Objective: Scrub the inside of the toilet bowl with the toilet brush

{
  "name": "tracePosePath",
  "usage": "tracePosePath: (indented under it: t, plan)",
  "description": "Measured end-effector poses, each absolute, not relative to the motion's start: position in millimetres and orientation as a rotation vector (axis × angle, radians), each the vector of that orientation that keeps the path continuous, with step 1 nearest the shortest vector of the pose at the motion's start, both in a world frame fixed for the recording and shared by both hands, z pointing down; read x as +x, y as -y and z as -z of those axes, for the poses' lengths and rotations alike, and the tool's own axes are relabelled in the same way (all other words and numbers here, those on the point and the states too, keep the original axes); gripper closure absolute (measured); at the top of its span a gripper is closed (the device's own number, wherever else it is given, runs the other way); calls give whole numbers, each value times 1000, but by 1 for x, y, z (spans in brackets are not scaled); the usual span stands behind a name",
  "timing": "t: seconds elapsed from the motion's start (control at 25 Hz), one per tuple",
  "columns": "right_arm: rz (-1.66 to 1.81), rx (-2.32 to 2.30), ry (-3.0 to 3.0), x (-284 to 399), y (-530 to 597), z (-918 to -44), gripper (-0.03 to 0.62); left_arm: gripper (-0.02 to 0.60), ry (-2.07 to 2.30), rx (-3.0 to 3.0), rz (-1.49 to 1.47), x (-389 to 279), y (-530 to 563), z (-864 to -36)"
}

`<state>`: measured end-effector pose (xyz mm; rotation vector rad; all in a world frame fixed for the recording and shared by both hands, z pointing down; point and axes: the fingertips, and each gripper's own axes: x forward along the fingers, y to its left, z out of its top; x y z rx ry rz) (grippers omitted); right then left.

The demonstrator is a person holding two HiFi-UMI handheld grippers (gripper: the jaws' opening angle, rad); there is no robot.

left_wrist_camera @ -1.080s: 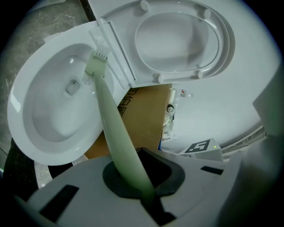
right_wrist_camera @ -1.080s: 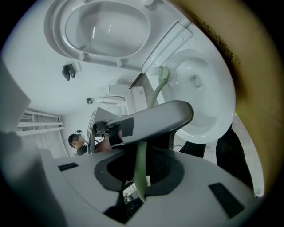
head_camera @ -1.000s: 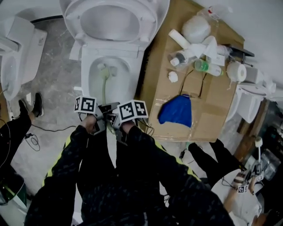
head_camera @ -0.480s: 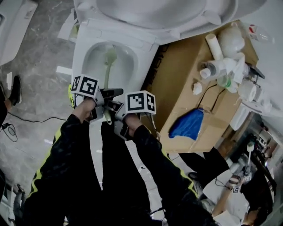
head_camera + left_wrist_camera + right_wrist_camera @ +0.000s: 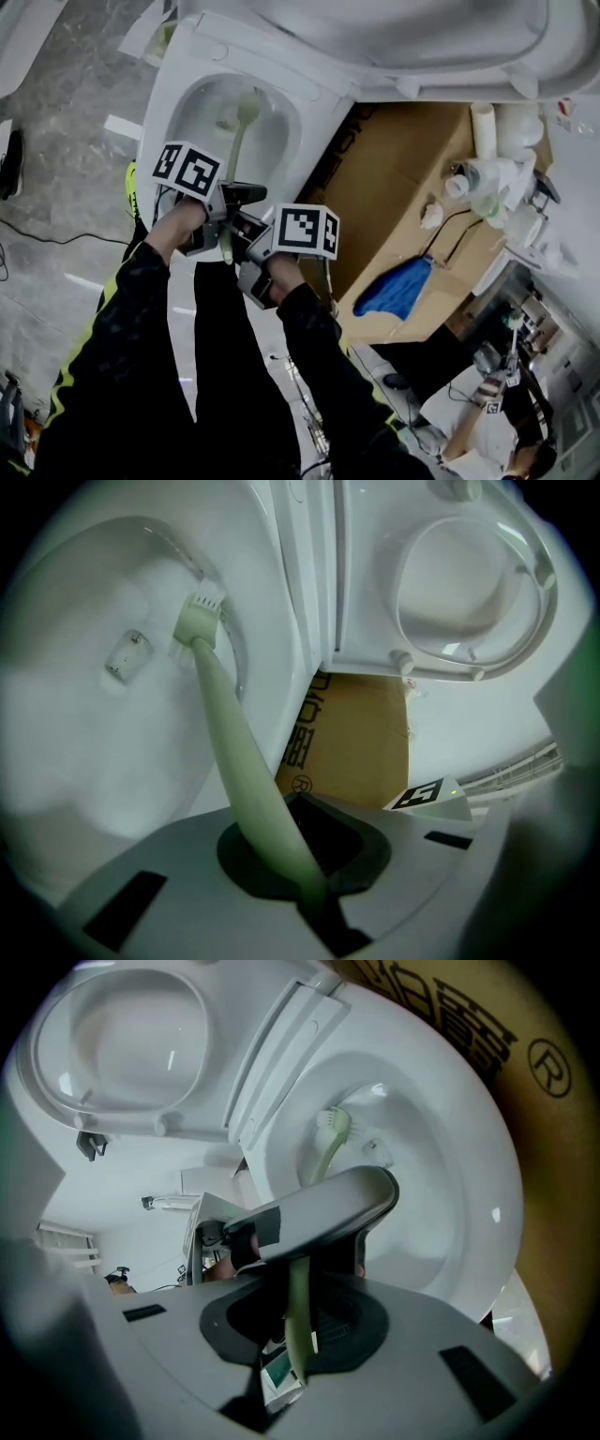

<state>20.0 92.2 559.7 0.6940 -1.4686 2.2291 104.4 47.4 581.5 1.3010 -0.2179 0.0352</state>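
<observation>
Brush [image 5: 236, 141] handle is clenched in both my grippers: the left gripper [image 5: 309, 860] grips further up the shaft and the right gripper [image 5: 298, 1354] grips just behind it, near the handle's end. From the jaws the shaft runs forward into the bowl [image 5: 187, 117], where the head rests at the white inner wall. Beside the toilet, a box [image 5: 403, 178] carries a cloth [image 5: 398, 286] and bottles [image 5: 483, 178].

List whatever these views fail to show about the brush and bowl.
- Handle end of the toilet brush: head view, covered by left gripper and right gripper.
- Bristle contact with the toilet bowl: left gripper view, blurred.
- Bowl bottom: right gripper view, blocked by the left gripper.
- Raised seat: head view, cut off at the top edge.
</observation>
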Motion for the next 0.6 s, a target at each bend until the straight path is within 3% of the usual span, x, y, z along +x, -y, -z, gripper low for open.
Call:
tracePosePath:
  t: [0.6]
  plan:
    - [-2289,874,1427,44,-104,-557,528,571,103,1326,-146,133,-71,-577]
